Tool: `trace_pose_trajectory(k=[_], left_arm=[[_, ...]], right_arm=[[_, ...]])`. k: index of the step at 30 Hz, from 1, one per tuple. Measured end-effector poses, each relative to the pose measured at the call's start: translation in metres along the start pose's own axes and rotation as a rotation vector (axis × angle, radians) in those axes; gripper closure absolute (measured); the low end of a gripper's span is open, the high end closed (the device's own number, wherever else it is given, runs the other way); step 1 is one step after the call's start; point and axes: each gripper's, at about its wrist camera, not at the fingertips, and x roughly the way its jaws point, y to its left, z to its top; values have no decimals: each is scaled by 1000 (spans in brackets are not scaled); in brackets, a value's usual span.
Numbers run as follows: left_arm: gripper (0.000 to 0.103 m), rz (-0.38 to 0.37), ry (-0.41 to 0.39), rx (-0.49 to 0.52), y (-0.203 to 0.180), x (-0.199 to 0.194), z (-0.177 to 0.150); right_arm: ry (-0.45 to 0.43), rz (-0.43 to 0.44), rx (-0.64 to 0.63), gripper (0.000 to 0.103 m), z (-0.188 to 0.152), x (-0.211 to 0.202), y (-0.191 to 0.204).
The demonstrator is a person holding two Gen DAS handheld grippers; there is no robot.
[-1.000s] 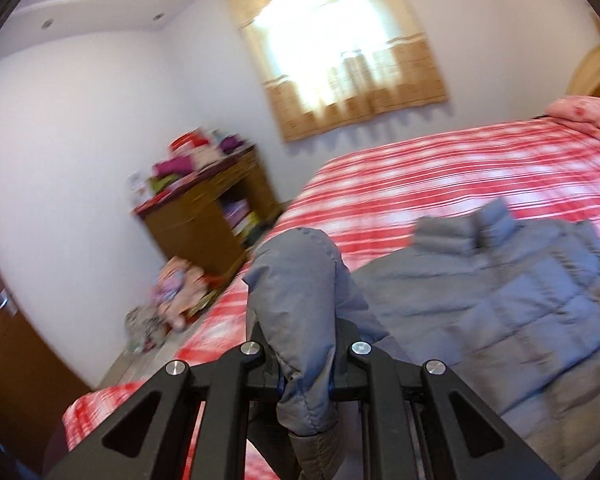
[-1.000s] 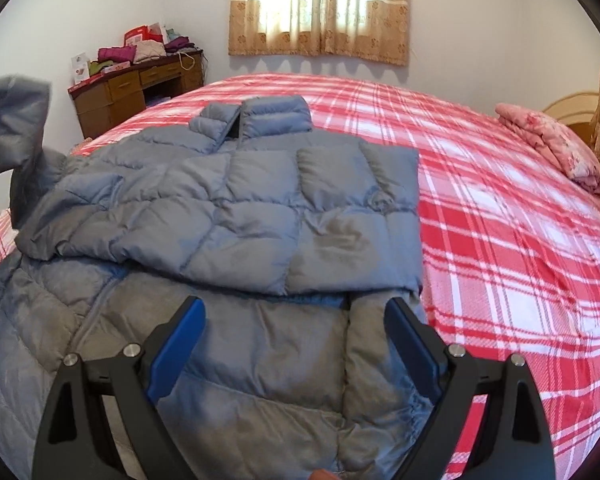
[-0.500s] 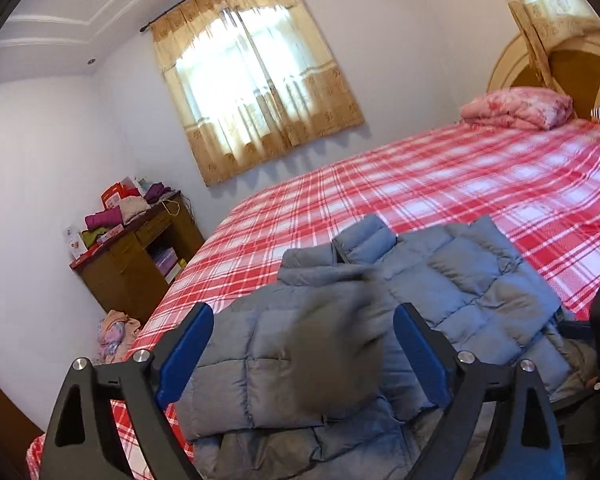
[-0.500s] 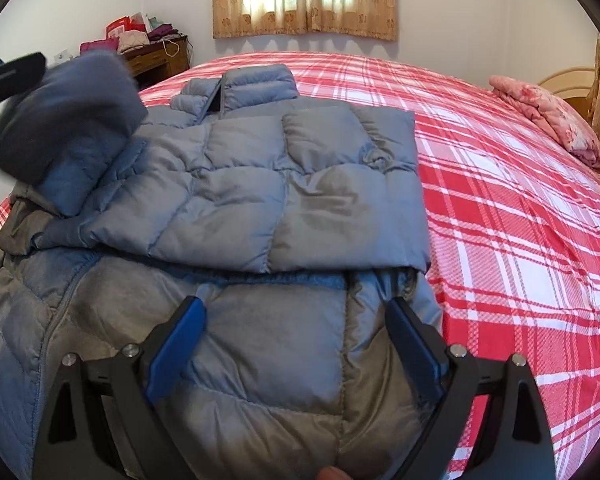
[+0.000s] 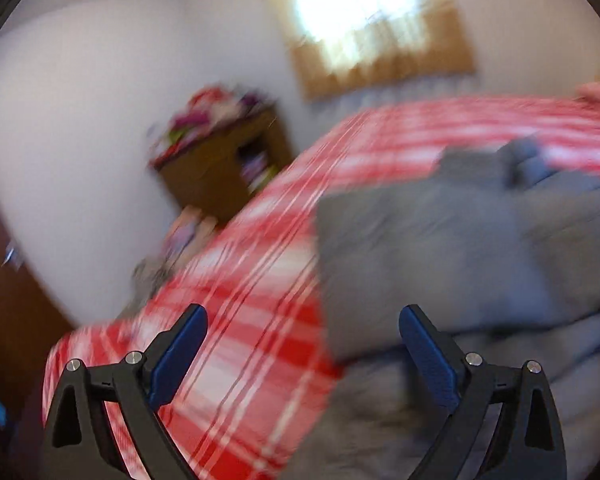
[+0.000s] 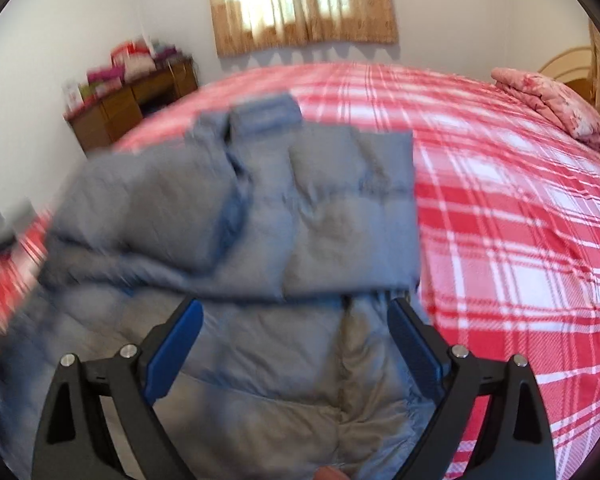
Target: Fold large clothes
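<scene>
Bed [image 6: 500,208] with red plaid sheet. Pink folded quilt [image 6: 552,108] at its far right corner. Wooden desk [image 6: 128,108] by left wall, stuff piled on top. Curtained window [image 6: 304,4] on back wall, bright.

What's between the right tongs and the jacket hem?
Nothing visible. The right tongs are open right over the grey puffer jacket, lower panel between the jaws. The left tongs are open too, at its edge over the red plaid bedspread.

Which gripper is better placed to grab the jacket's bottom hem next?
Probably the right gripper: it is open, with the grey jacket between its fingers. The left gripper frames mostly bedspread.
</scene>
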Motion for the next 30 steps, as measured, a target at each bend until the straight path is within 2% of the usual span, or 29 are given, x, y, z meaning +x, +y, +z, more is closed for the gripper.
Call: trace_pose_trajectory(k=[2, 4, 7, 11, 12, 13, 15, 18, 23, 27, 30], left_arm=[[6, 32, 84, -59, 11, 26, -12], [6, 52, 124, -90, 16, 40, -20], [6, 59, 164, -98, 15, 52, -24], [6, 42, 213, -122, 21, 66, -31], [6, 34, 230, -131, 22, 70, -33], [6, 29, 245, -141, 21, 73, -34], [6, 13, 251, -157, 23, 75, -35], [6, -7, 256, -178, 26, 78, -37], [6, -7, 251, -184, 25, 75, -37], [6, 1, 251, -176, 24, 74, -36], [6, 6, 257, -163, 22, 74, -34]], right_arm=[[6, 41, 30, 8, 17, -3, 5], [29, 79, 39, 8, 30, 5, 14], [101, 67, 36, 11, 38, 39, 24], [158, 112, 79, 19, 33, 76, 27], [166, 135, 92, 29, 30, 84, 27], [168, 164, 103, 49, 28, 87, 27], [148, 186, 93, 81, 26, 85, 32], [103, 167, 57, 89, 26, 69, 35], [30, 75, 69, 91, 26, 38, 10], [66, 2, 62, 90, 11, 37, -11], [76, -13, 90, 78, 6, 42, -20]])
